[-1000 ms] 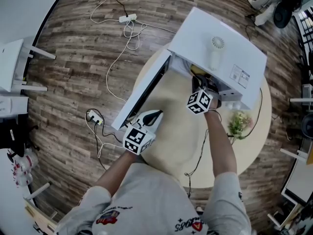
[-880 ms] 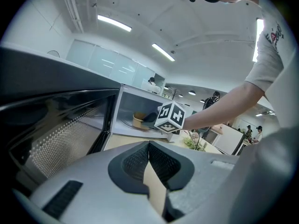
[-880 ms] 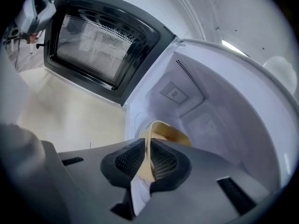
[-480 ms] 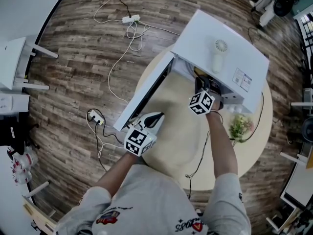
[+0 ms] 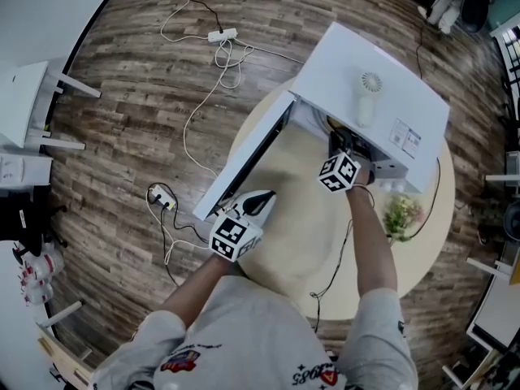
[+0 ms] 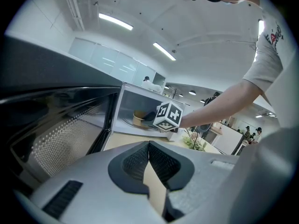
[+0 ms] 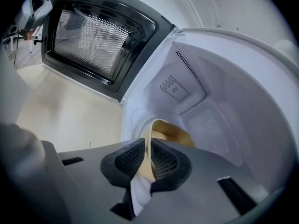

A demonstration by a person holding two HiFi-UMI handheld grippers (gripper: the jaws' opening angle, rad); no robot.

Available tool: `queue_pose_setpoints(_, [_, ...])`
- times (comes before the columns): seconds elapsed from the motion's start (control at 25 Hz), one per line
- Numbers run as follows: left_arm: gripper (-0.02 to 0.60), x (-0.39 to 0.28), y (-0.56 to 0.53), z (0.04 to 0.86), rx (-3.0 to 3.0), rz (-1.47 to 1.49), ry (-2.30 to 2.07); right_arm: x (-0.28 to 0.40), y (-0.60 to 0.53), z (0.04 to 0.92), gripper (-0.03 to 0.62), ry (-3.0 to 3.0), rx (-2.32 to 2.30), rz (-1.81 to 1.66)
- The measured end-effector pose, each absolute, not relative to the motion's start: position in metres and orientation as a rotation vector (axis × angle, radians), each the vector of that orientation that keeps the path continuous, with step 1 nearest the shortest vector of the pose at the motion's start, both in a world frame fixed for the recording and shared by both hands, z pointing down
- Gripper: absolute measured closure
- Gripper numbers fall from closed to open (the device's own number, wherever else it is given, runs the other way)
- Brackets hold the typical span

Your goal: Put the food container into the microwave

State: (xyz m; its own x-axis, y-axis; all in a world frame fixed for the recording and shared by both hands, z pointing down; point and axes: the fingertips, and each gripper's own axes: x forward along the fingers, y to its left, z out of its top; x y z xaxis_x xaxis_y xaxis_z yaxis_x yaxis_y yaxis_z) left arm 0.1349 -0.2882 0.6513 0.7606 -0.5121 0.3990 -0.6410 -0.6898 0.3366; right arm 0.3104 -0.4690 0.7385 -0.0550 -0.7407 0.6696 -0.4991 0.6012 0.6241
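Observation:
A white microwave [image 5: 390, 84] stands on the round beige table [image 5: 296, 234] with its door [image 5: 248, 161] swung wide open to the left. A tan round food container [image 7: 172, 130] sits on the oven floor, and it also shows in the left gripper view as a food container [image 6: 138, 118]. My right gripper [image 7: 150, 143] reaches into the cavity and is shut on the container's near rim, which is a thin edge between its pads. In the head view the right gripper [image 5: 342, 143] is partly hidden by the oven's top. My left gripper [image 5: 263, 196] hovers by the door's lower edge. It is shut and empty [image 6: 148, 146].
A small white fan-like object [image 5: 367, 96] lies on top of the microwave. A green plant sprig [image 5: 400, 211] sits on the table at the right. Cables and a power strip [image 5: 221, 34] trail over the wooden floor on the left. White furniture [image 5: 24, 112] stands far left.
Both grippers stay where they were. Only the head view has drifted slightly.

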Motion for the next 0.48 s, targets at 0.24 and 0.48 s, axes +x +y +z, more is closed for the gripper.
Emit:
queue_pose_setpoints(0.24, [0.577, 0.132, -0.288, 0.650, 2.495, 0.378, -0.872, 0.311, -0.466, 0.741, 0.508, -1.708, 1.038, -0.246])
queue_pose_setpoints(0.48, [0.577, 0.137, -0.284, 0.645, 2.508, 0.373, -0.857, 0.306, -0.460, 0.724, 0.477, -1.745, 1.065, -0.266])
